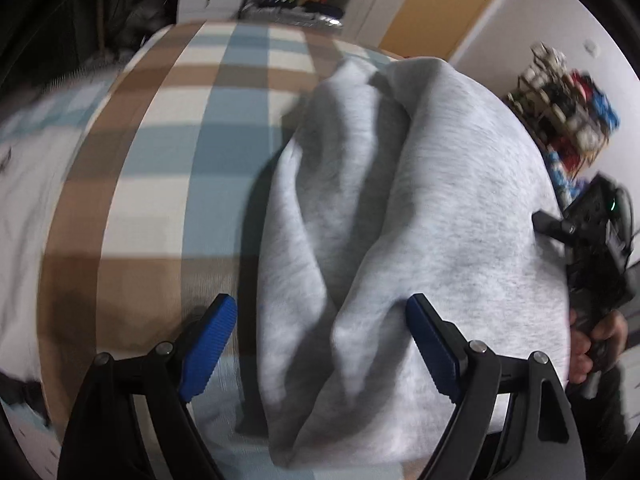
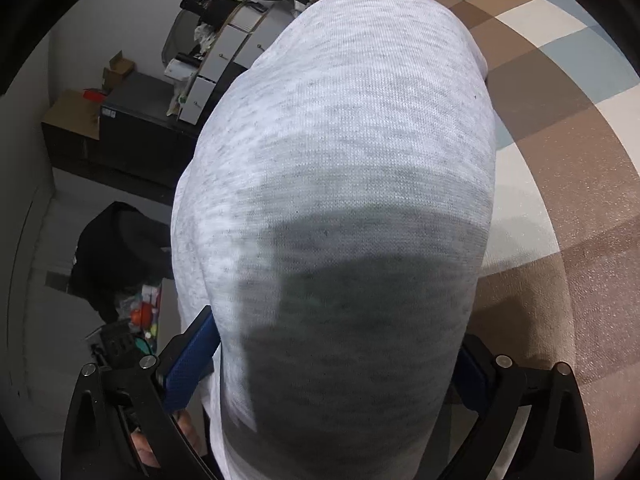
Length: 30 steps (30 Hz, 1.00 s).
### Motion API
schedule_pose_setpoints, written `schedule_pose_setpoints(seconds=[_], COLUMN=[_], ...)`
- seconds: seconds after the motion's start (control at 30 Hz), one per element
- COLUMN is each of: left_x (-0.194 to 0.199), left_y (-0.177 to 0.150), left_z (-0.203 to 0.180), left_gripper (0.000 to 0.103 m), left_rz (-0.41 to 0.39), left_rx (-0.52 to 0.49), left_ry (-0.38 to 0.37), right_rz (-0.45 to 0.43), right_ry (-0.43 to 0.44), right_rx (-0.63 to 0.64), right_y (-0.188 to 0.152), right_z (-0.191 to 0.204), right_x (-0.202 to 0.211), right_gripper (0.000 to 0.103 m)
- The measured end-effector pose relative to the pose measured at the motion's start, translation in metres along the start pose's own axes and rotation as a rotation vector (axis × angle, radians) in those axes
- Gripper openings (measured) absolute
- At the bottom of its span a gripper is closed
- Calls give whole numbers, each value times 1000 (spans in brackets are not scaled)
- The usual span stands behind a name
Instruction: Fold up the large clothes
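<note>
The grey sweatshirt (image 1: 400,208) lies on a bed with a checked cover (image 1: 160,152), running lengthwise from the bottom of the left wrist frame up toward its upper right. The left gripper (image 1: 320,344) hangs over the garment's near end with its jaws wide apart, gripping nothing; the rumpled left edge lies between them. The right gripper (image 1: 592,240) sits at that frame's right edge against the opposite side. In its own view cloth (image 2: 340,160) fills the gap, but whether those jaws pinch it I cannot tell. The left looks better placed for the next fold.
</note>
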<state>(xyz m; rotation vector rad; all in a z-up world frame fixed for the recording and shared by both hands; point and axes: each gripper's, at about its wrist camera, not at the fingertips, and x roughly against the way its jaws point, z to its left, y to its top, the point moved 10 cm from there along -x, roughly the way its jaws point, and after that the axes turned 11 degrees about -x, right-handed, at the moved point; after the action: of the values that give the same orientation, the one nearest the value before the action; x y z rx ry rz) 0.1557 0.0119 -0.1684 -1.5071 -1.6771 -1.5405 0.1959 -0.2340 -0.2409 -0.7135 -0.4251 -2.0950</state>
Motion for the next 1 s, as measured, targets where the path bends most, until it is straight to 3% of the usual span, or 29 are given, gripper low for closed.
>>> schedule_pose_setpoints(seconds=[0.13, 0.27, 0.33, 0.47, 0.53, 0.63, 0.77, 0.9, 1.0], left_x=[8, 7, -1, 3, 4, -5, -17, -21, -9], left_y=[-7, -17, -24, -25, -25, -26, -22, -18, -17], left_z=[3, -7, -2, -14, -19, -53, -89, -102, -124], left_gripper=[83, 84, 84, 102, 102, 101, 102, 102, 102], left_rz=[15, 71, 113, 99, 106, 190, 233, 223, 177], left_rx=[59, 139, 171, 193, 197, 173, 72, 130, 106], left_ry=[-89, -285, -281, -352, -344, -470, -405, -400, -461], right_rz=[-1, -18, -25, -48, -65, -38, 23, 23, -1], right_ry=[8, -10, -13, -29, -41, -11, 49, 37, 101], right_rx=[3, 16, 24, 38, 51, 9, -29, 9, -2], right_y=[-2, -2, -4, -5, -4, -6, -14, -21, -19], right_z=[-4, -4, -4, -12, -13, -15, -19, -15, -13], right_x=[6, 12, 15, 23, 28, 17, 5, 1, 15], right_gripper=[101, 101, 101, 101, 101, 102, 103, 103, 81])
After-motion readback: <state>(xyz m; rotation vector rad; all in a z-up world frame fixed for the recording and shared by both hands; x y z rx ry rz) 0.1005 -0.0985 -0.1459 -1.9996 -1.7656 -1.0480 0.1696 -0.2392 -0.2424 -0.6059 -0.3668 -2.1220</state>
